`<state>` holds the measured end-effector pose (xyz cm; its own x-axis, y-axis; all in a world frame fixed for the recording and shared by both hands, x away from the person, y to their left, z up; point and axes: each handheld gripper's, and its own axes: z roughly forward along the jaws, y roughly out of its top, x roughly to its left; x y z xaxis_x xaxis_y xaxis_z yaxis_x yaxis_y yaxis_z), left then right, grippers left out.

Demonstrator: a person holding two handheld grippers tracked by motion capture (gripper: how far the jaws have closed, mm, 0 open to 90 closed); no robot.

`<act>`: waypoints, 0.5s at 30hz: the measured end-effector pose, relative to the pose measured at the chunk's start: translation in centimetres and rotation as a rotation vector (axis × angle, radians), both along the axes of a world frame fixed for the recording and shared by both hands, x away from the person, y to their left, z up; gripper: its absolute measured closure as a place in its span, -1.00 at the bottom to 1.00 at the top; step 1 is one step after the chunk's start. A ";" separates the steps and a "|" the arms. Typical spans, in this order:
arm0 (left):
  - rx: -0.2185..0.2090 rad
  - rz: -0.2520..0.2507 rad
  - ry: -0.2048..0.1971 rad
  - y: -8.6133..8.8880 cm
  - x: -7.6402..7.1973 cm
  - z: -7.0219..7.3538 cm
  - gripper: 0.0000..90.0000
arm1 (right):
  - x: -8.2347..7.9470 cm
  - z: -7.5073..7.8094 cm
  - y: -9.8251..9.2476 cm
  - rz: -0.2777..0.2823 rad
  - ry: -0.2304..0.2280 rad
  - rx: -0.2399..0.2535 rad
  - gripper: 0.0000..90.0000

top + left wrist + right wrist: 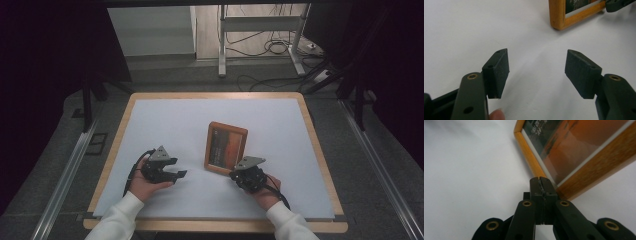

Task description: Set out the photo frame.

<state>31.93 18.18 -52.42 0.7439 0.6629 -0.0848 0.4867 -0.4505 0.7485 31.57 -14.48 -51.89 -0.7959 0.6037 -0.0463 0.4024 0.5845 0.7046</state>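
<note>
White table, wood-edged: I see my right gripper, jaws together, at the picture frame's near corner, left gripper jaws apart, empty.

Bare white mat all round; sole obstacle w/ wooden picture frame mid-table, right tool at its corner.

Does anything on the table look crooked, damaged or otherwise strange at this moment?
Only a small thing: the picture frame lies slightly turned, its edges not parallel to the edges of the table. No damage or spill shows. The right gripper, jaws shut, is at the frame's near corner.
</note>
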 end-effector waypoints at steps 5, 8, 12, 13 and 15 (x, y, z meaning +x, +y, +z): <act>-0.003 0.002 -0.003 0.0 -0.1 0.1 -0.21 | 0.3 -0.1 -0.2 -0.002 0.005 0.003 1.00; -0.004 0.002 -0.003 0.0 0.0 0.1 -0.21 | 0.3 -0.1 -0.4 -0.003 0.004 0.003 1.00; -0.004 0.002 -0.002 0.1 0.0 0.1 -0.21 | 0.4 -0.1 -0.6 -0.004 0.000 0.002 1.00; -0.004 0.003 -0.003 0.1 0.0 0.1 -0.21 | 0.5 -0.1 -0.6 -0.007 0.000 0.003 1.00; -0.006 0.004 -0.004 0.1 0.0 0.1 -0.21 | 0.5 -0.1 -0.7 -0.009 -0.001 0.003 1.00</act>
<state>31.90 18.30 -52.32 0.7415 0.6654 -0.0862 0.4859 -0.4439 0.7529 32.10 -15.20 -51.97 -0.7905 0.6107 -0.0451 0.4069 0.5788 0.7067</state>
